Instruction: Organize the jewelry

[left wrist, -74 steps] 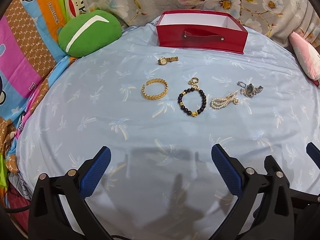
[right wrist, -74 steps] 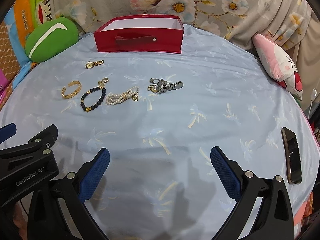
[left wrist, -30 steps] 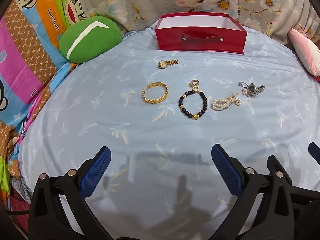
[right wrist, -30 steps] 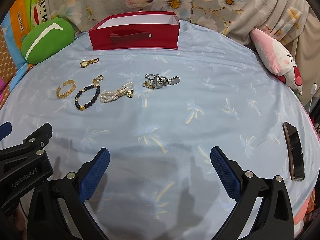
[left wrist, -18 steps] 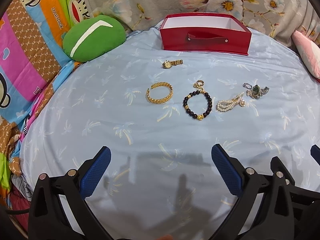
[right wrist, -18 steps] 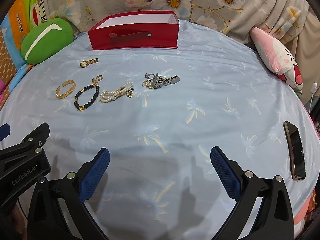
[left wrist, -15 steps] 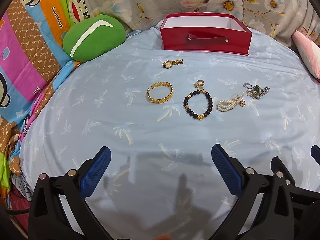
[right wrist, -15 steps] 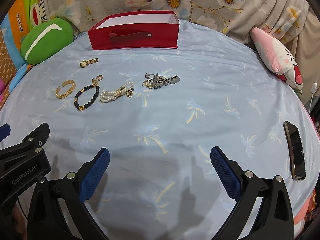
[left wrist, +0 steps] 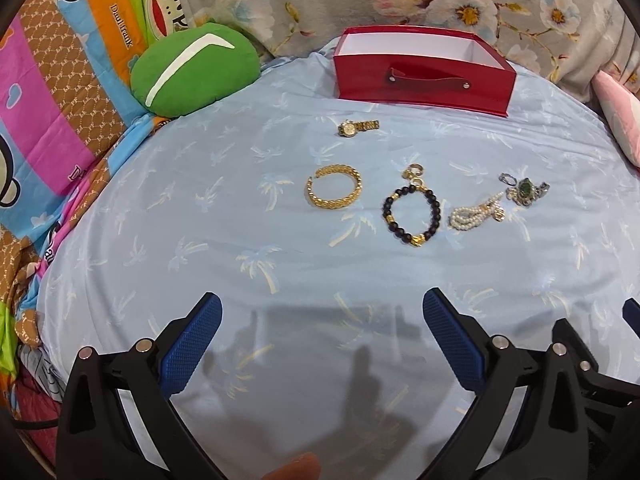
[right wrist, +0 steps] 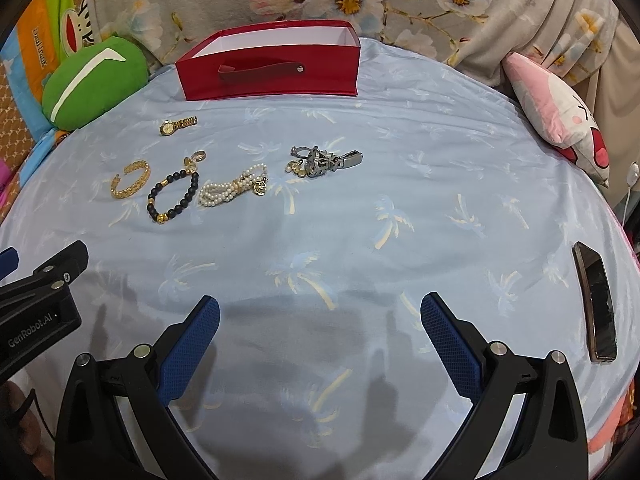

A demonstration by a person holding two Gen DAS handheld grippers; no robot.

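Note:
A red box stands open at the back of the pale blue bedsheet. In front of it lie a gold watch, a gold bangle, a black bead bracelet with a small gold ring at its top, a pearl bracelet and a silver watch with small rings. My left gripper and right gripper are both open and hold nothing, well short of the jewelry.
A green cushion sits at the back left and a pink plush pillow at the right. A dark phone lies near the sheet's right edge. Floral fabric rises behind the box. A colourful blanket borders the left.
Both views have shifted only slightly; the jewelry and box lie where they were. Both grippers stay open.

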